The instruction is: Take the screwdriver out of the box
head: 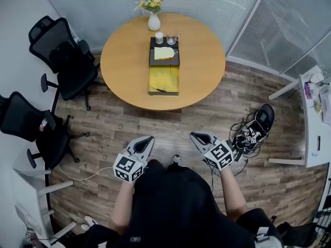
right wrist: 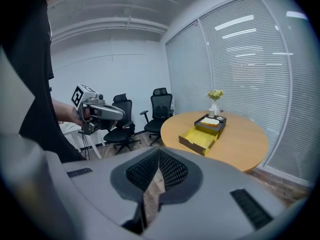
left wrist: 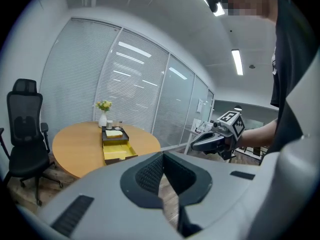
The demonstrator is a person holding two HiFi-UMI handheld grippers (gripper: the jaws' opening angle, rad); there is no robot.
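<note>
An open box (head: 164, 79) with a yellow lining lies on the round wooden table (head: 124, 61), near its front edge. A thin dark screwdriver (head: 159, 90) rests at the box's near end. Both grippers hang in front of the person's body, over the floor and well short of the table. My left gripper (head: 149, 137) and right gripper (head: 192, 134) are both shut and hold nothing. In the left gripper view my left gripper (left wrist: 162, 155) points past the box (left wrist: 119, 152), with the right gripper (left wrist: 194, 146) alongside. The right gripper (right wrist: 159, 151) faces the box (right wrist: 201, 137).
A dark tray (head: 164, 56) with a yellow pad, two cups (head: 159, 36) and a flower vase (head: 153, 21) stand behind the box. Two black office chairs (head: 64, 61) stand left of the table. Tangled cables (head: 251, 132) and a white desk (head: 312, 119) are on the right.
</note>
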